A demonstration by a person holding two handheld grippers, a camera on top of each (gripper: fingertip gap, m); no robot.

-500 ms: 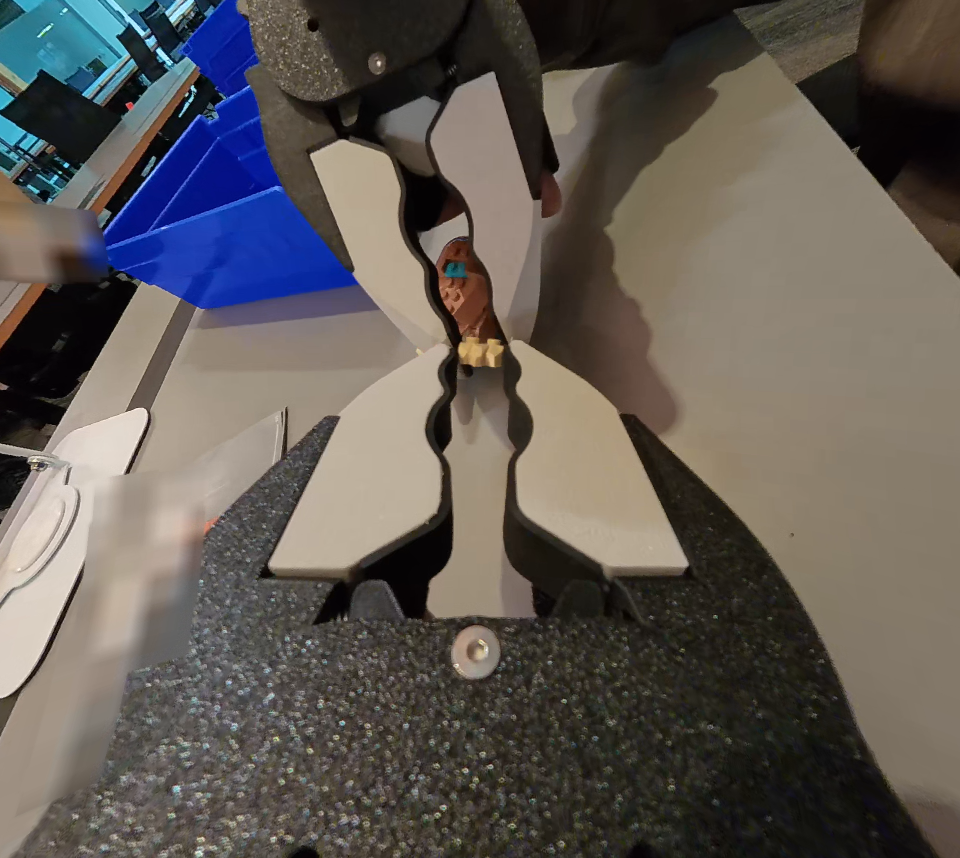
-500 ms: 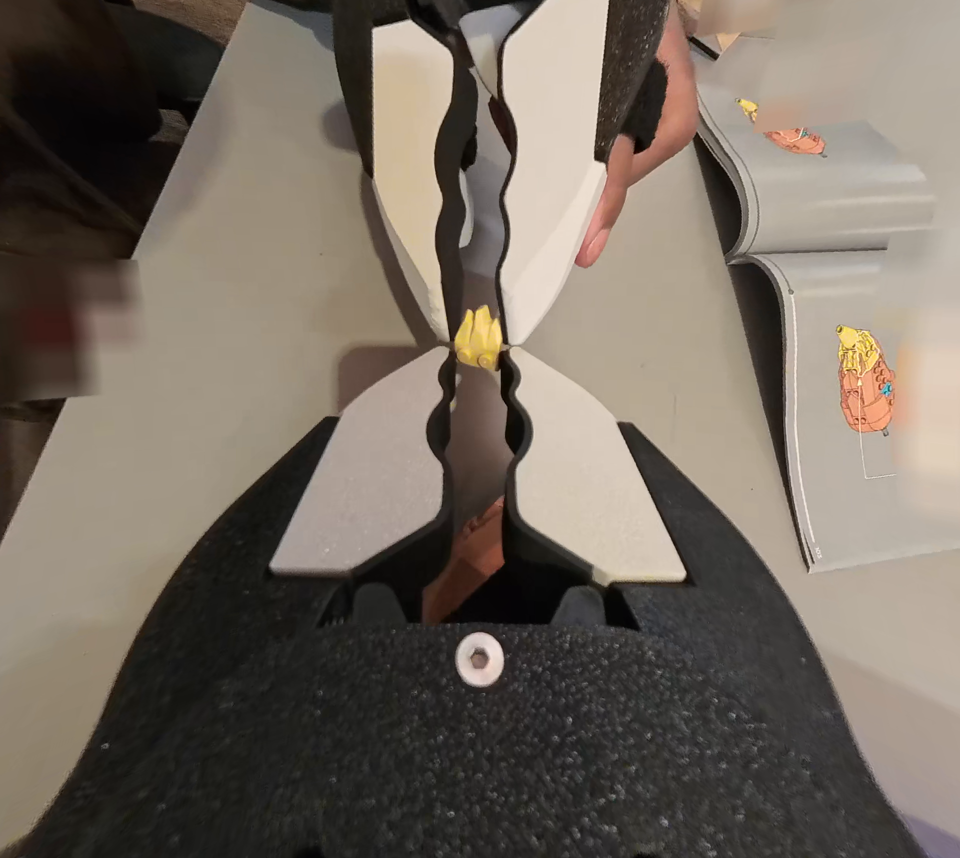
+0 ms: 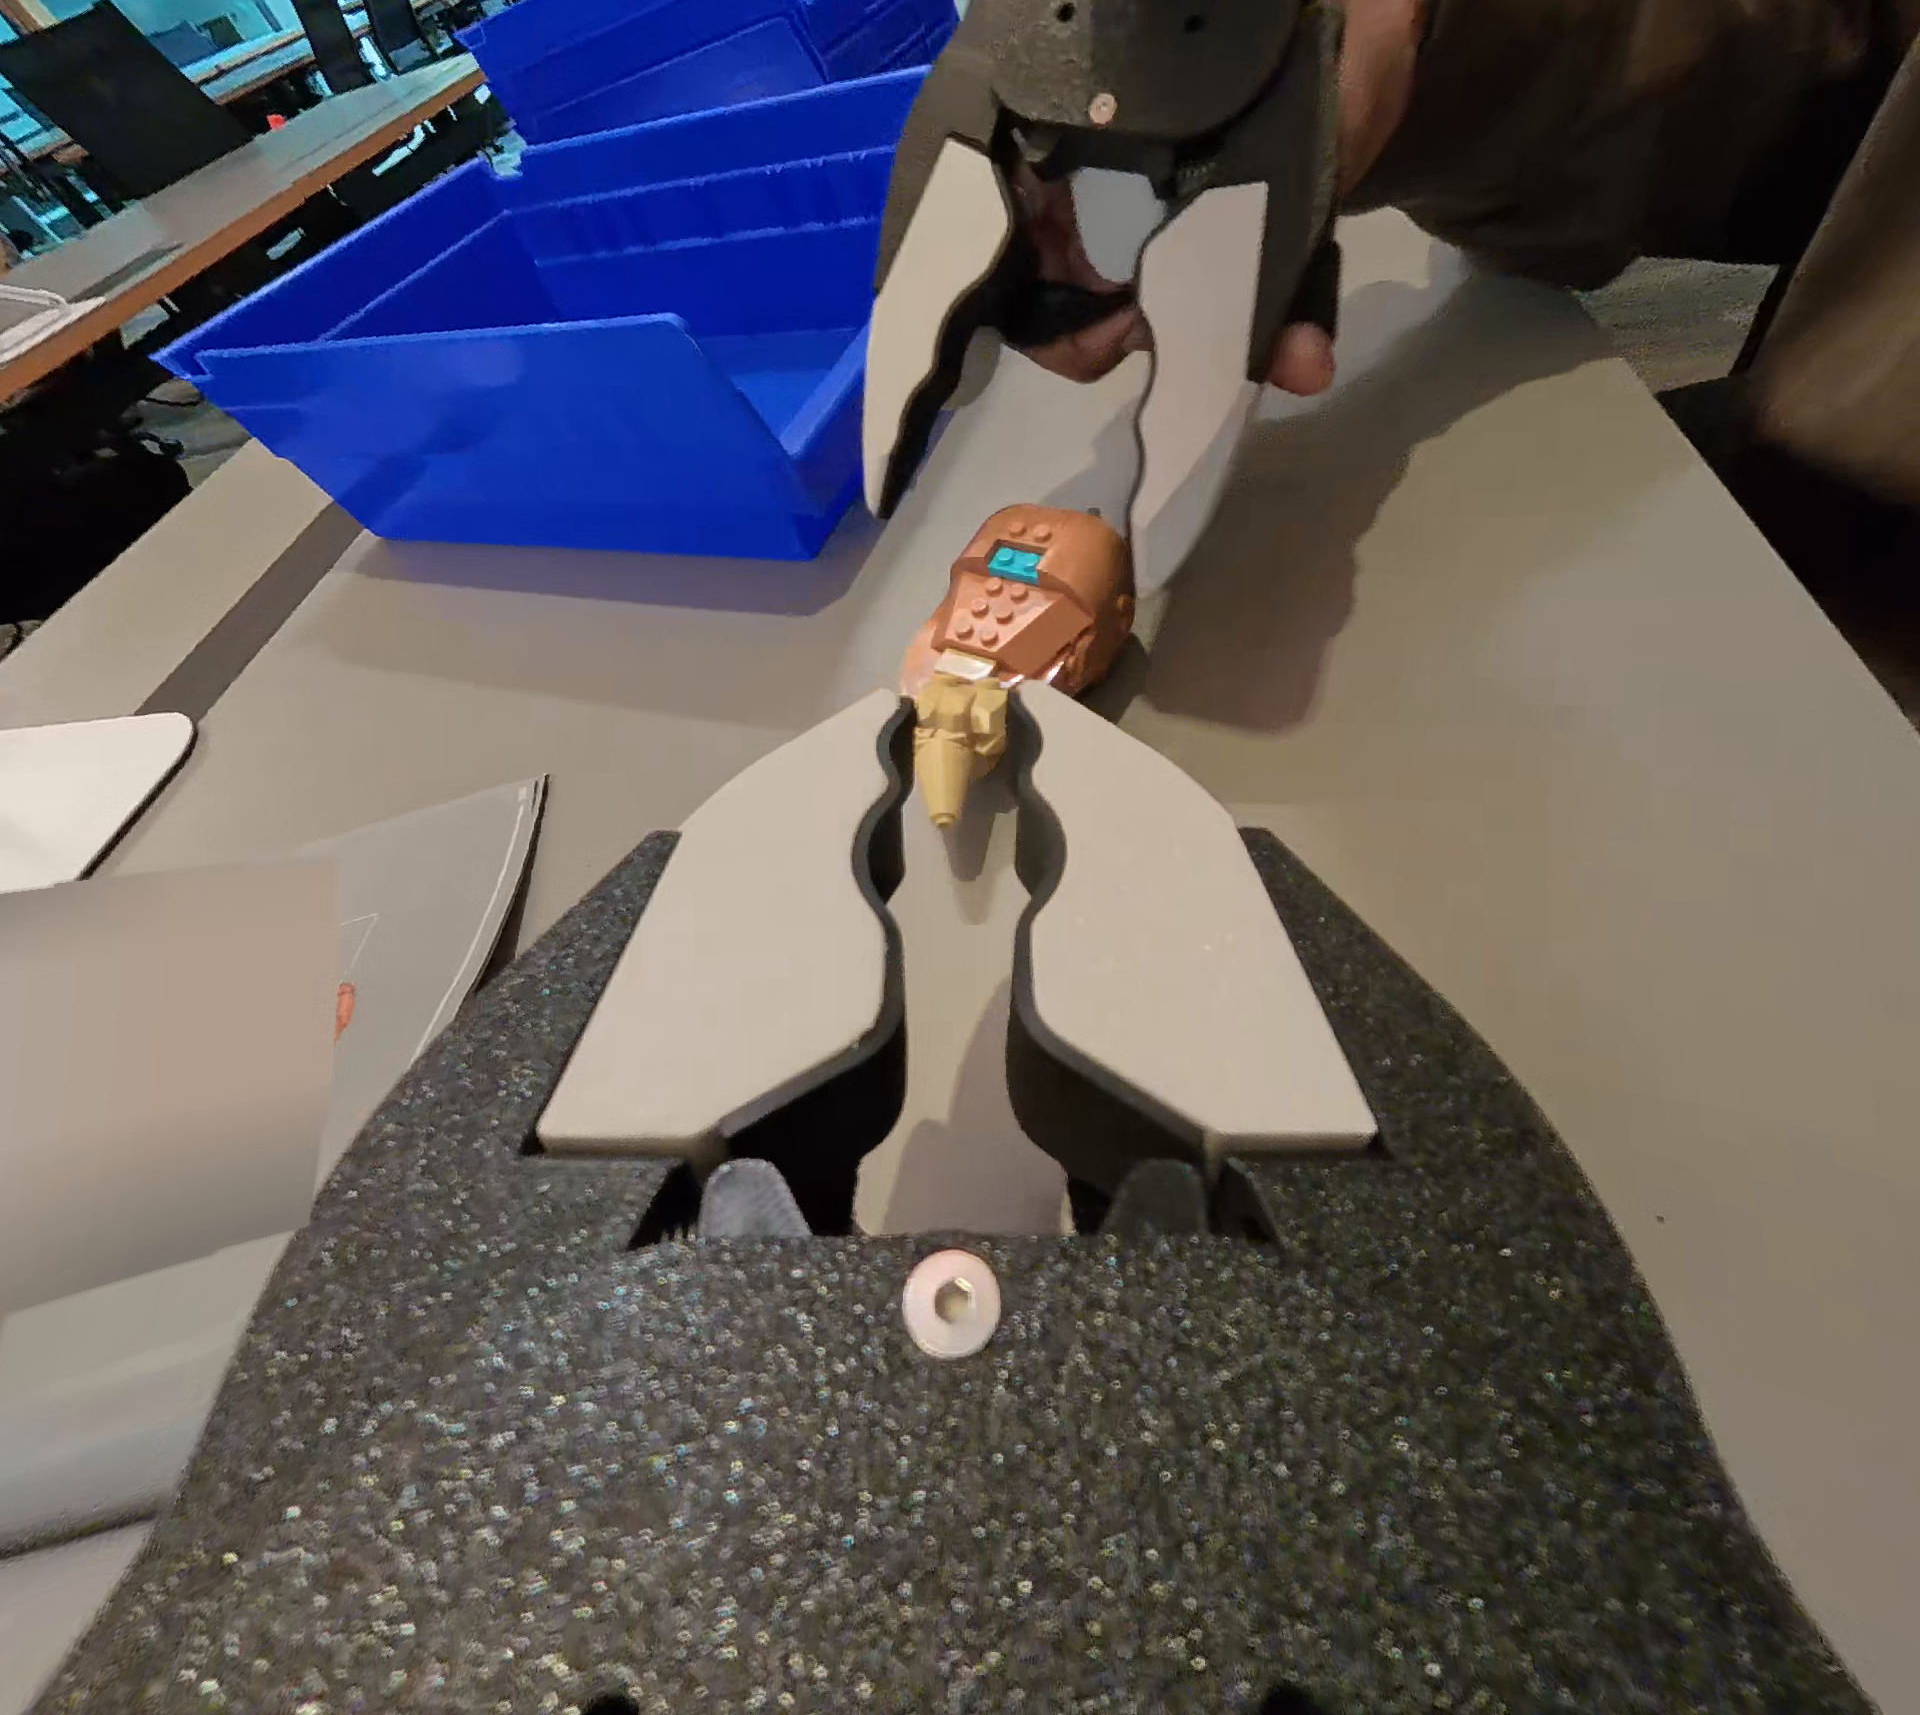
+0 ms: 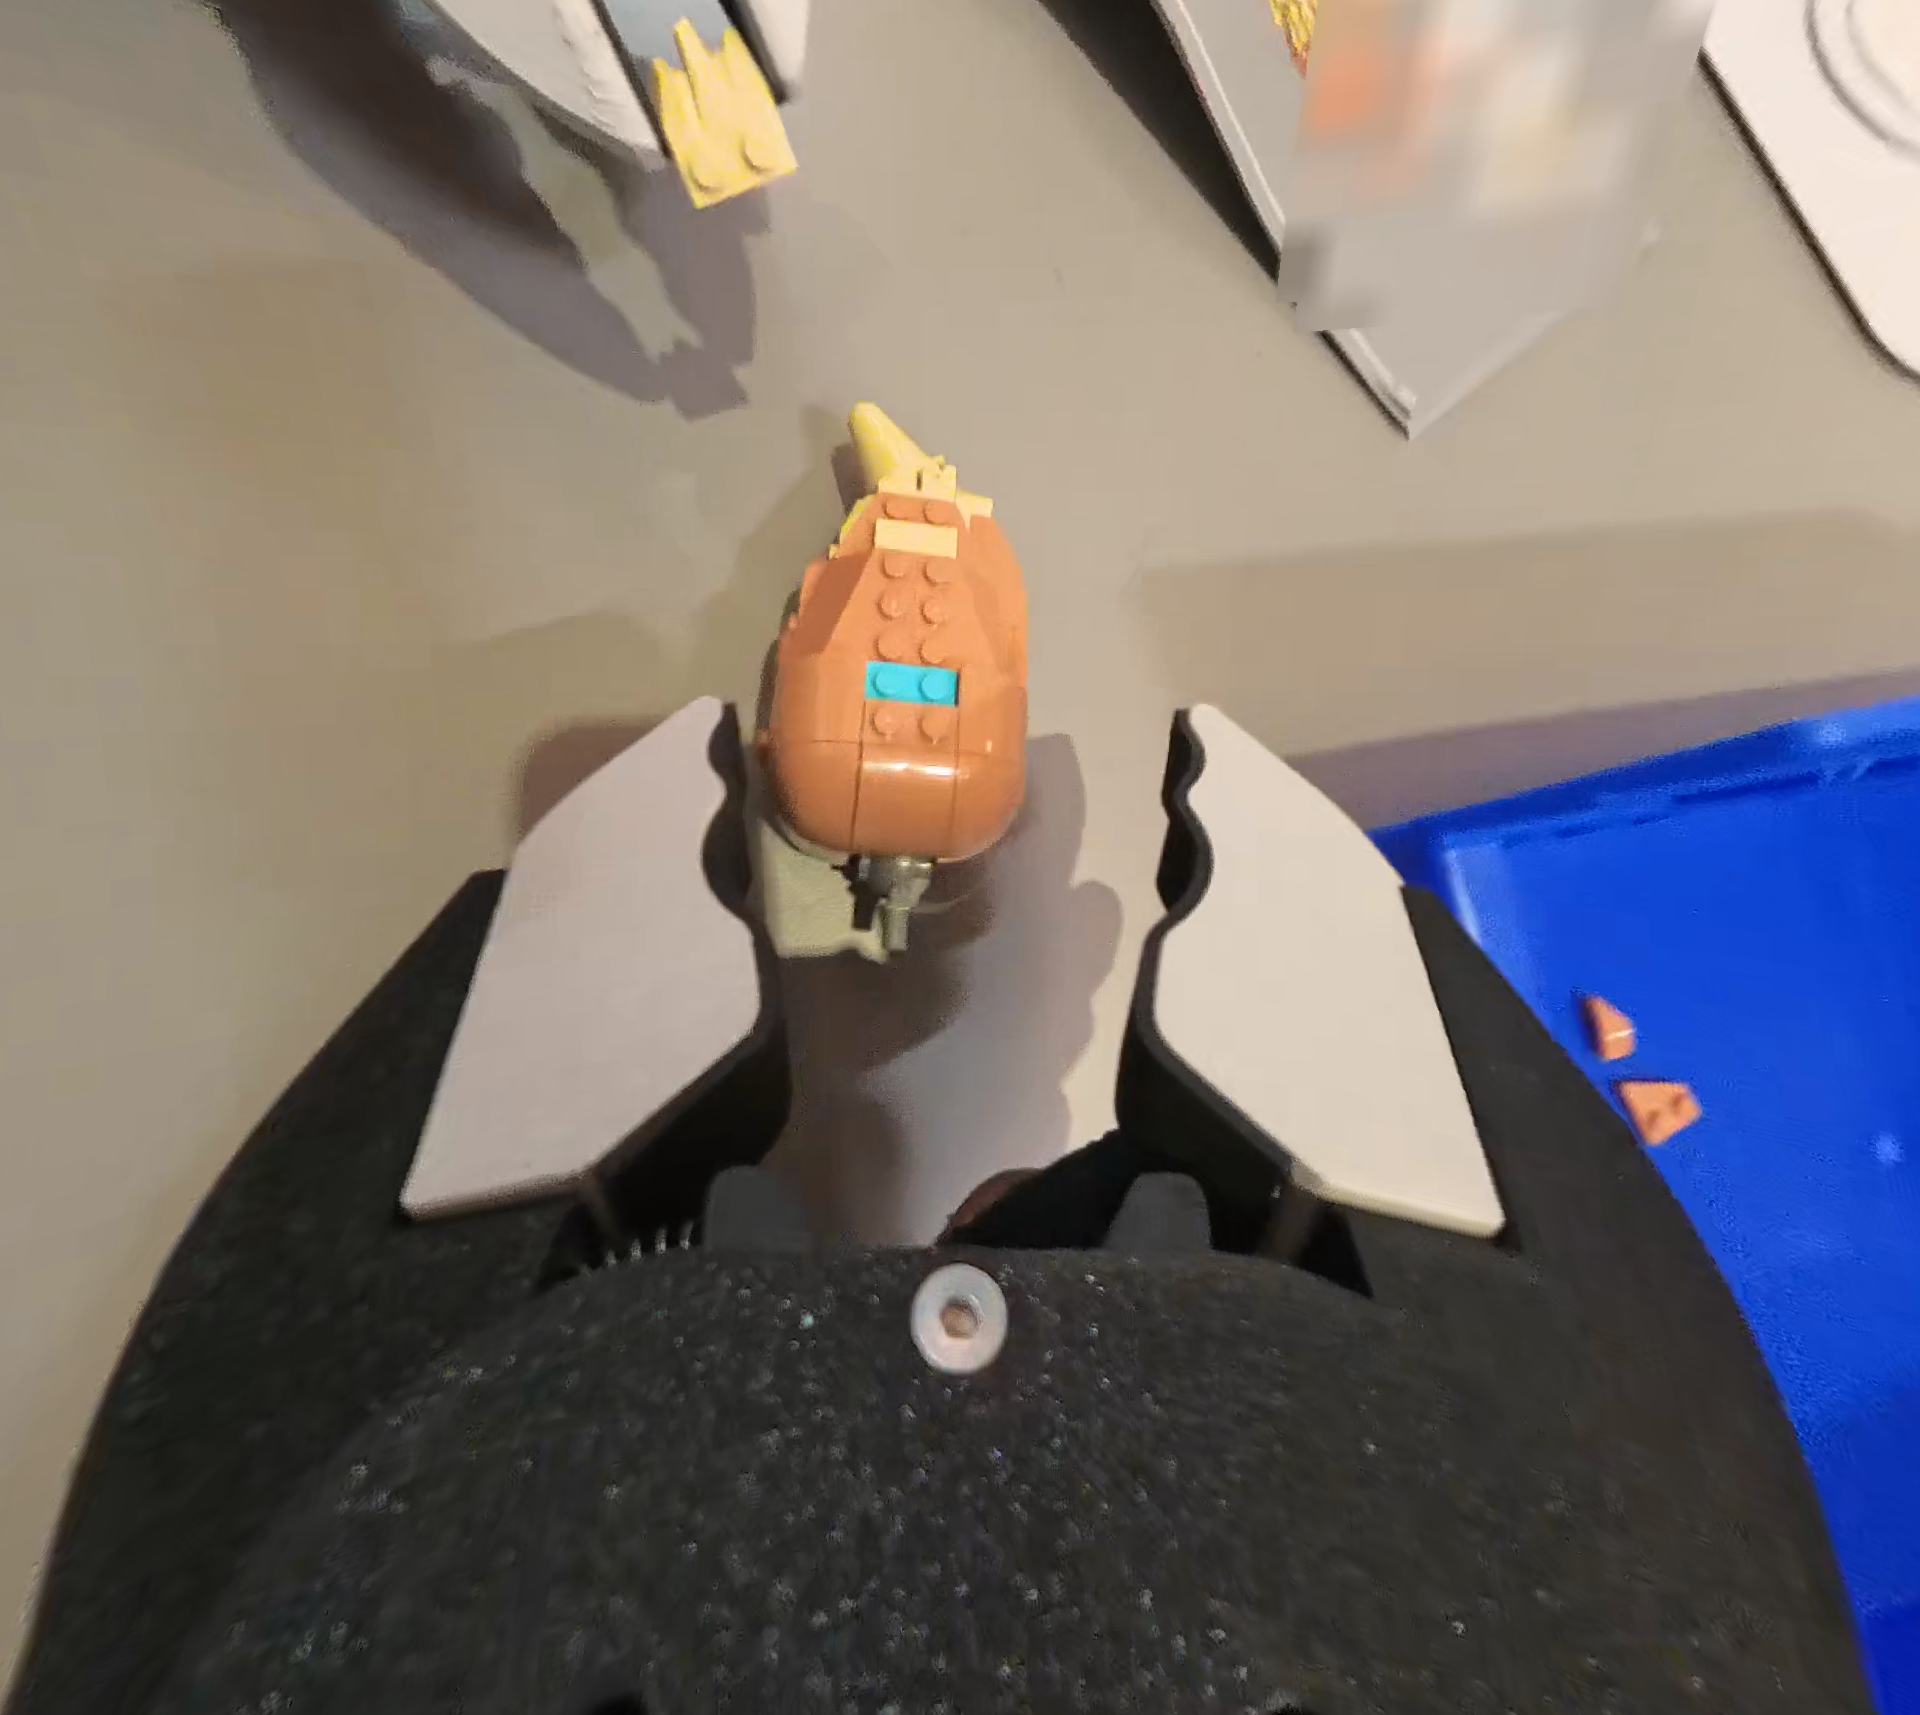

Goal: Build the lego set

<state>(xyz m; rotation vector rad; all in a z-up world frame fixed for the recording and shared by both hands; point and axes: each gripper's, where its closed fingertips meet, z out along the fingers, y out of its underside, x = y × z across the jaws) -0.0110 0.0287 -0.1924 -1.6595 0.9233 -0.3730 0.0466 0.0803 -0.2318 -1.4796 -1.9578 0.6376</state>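
— What lies left of the left gripper (image 3: 956, 709)?
— A white tray (image 3: 73, 782) at the far left, then an open booklet (image 3: 447, 886) beside the gripper's body. Ahead and to the left stand blue bins (image 3: 582, 418) on the grey table (image 3: 1455, 834).

— Is that gripper holding anything?
— Yes. Its jaws are narrow and pinch a small yellow piece (image 4: 722, 117) with spikes at the very tips. The right wrist view shows this best, with the piece raised above its own shadow on the table.

— Where is the model?
— The brown model (image 4: 894, 678) lies on the table just ahead of the left gripper's tips, its tan pointed end toward them. A small teal plate sits on its studded top.

— And from the right gripper (image 4: 951, 720)?
— The model's rounded end sits between that gripper's tips, close beside the left finger and well clear of the right one. I cannot tell whether the left finger touches it.

— So the right gripper holds nothing?
— Nothing. Its jaws are spread wide. In the left wrist view it hangs over the far end of the model, one fingertip just beside it.

— What is to its right?
— The booklet ahead and right, the tray beyond it, and a bin close by on the right with two orange bits (image 4: 1660, 1109) inside.

— Anything else?
— A brown sleeve (image 3: 1610, 55) behind the right gripper.
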